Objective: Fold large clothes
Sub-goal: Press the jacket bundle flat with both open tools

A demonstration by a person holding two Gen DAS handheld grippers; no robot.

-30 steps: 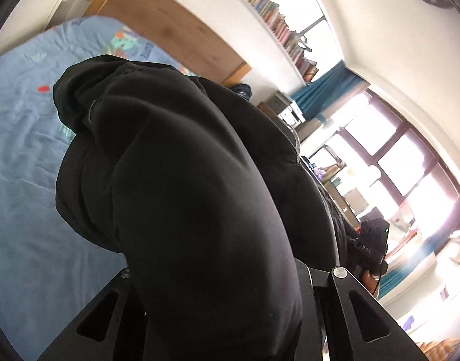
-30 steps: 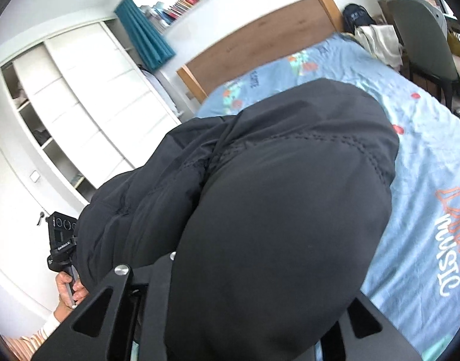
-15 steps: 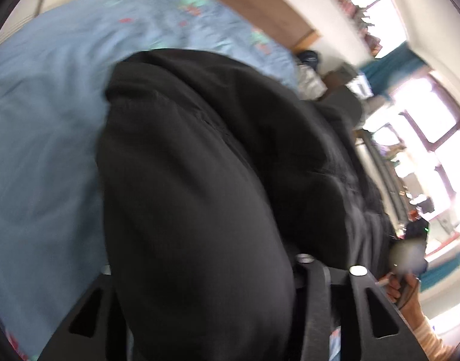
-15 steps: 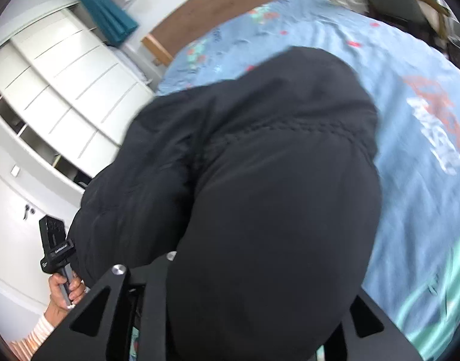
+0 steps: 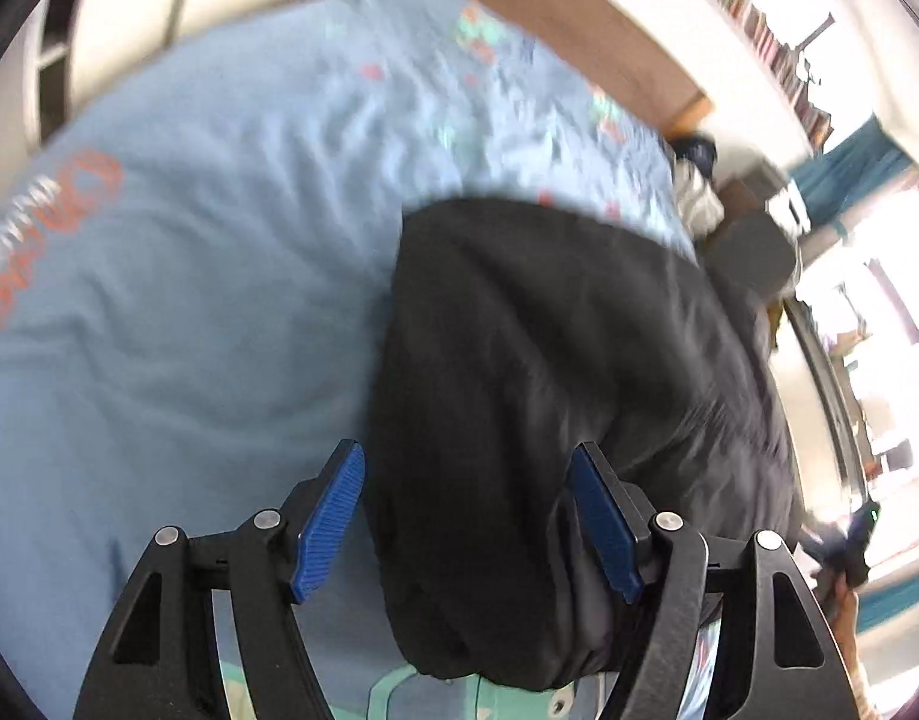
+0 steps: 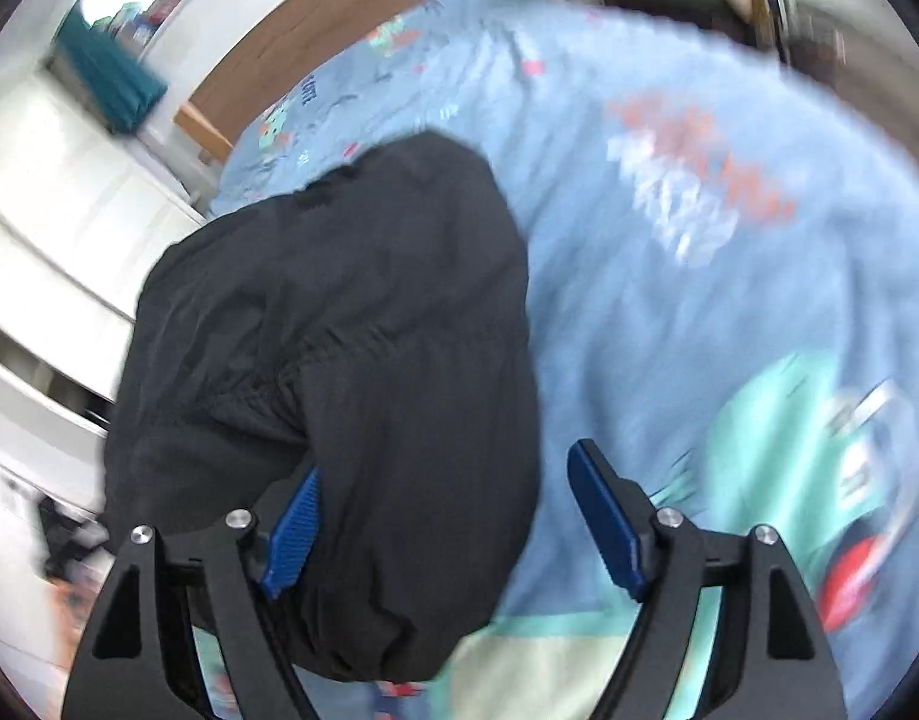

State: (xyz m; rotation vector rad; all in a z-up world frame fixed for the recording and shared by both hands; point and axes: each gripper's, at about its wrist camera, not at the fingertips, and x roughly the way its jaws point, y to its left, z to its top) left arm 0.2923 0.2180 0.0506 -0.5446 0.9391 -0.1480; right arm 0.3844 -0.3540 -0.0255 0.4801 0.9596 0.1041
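The jacket [image 5: 555,396] lies on the bed [image 5: 177,312] — headboard [image 5: 555,12] beyond it.

Left tongs [image 5: 468,465] opening, right tongs [image 6: 447,468] opening

1 black garment [image 5: 549,372], 1 blue bedspread [image 5: 189,300], 2 hand-held grippers, left [image 5: 465,516], right [image 6: 441,516]

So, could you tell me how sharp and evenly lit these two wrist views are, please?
Left wrist view: the blue bedspread is motion-smeared and the window is blown out white, while the left gripper stays crisp over the black jacket. Right wrist view: heavier streaking across the bedspread print and white wardrobe; strong fisheye curvature in both.
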